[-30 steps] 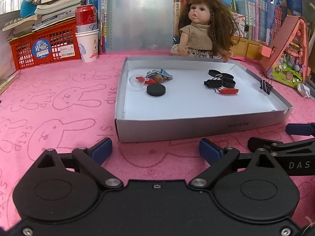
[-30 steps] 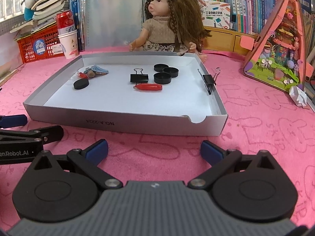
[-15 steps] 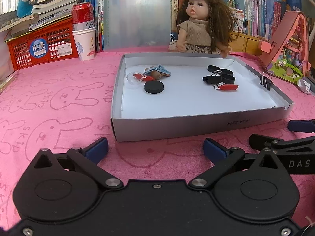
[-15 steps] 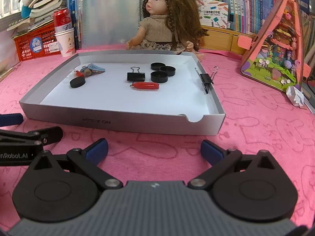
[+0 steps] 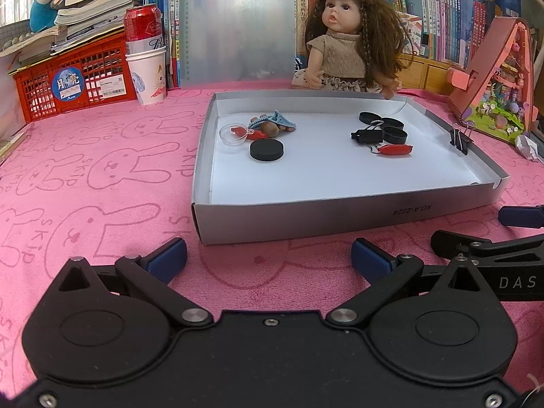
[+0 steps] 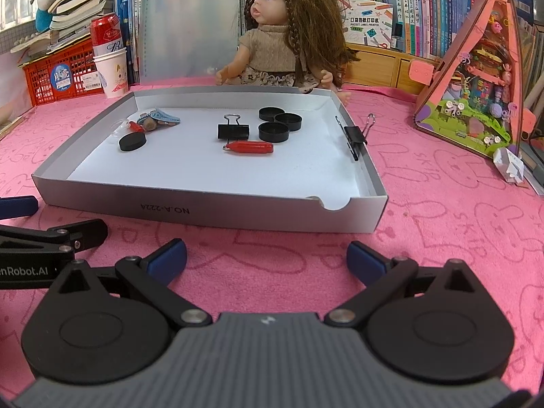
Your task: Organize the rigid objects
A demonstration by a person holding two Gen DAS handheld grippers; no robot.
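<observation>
A shallow grey box lid (image 5: 340, 219) (image 6: 238, 210) lies on the pink cloth. Inside are a lone black disc (image 5: 267, 150) (image 6: 132, 142), three black discs (image 6: 278, 124), a black binder clip (image 5: 367, 135) (image 6: 234, 132), a red capsule-shaped piece (image 5: 394, 149) (image 6: 251, 147), a blue clip over small brown and red pieces (image 5: 272, 124) (image 6: 159, 119) and a clear dome (image 5: 233, 134). Another binder clip (image 5: 459, 139) (image 6: 355, 136) grips the lid's right wall. My left gripper (image 5: 268, 258) and right gripper (image 6: 267, 260) are open and empty, just in front of the lid's near wall.
A doll (image 5: 346, 44) (image 6: 285, 34) sits behind the lid. A red can in a paper cup (image 5: 146, 54) and a red basket (image 5: 68, 85) stand at the back left. A pink toy house (image 6: 476, 78) stands on the right, with crumpled paper (image 6: 508, 166) by it. Books line the back.
Both views have shifted a little: the lid sits slightly farther off and the cameras look a bit higher. Both grippers stay open. Nothing in the lid has moved.
</observation>
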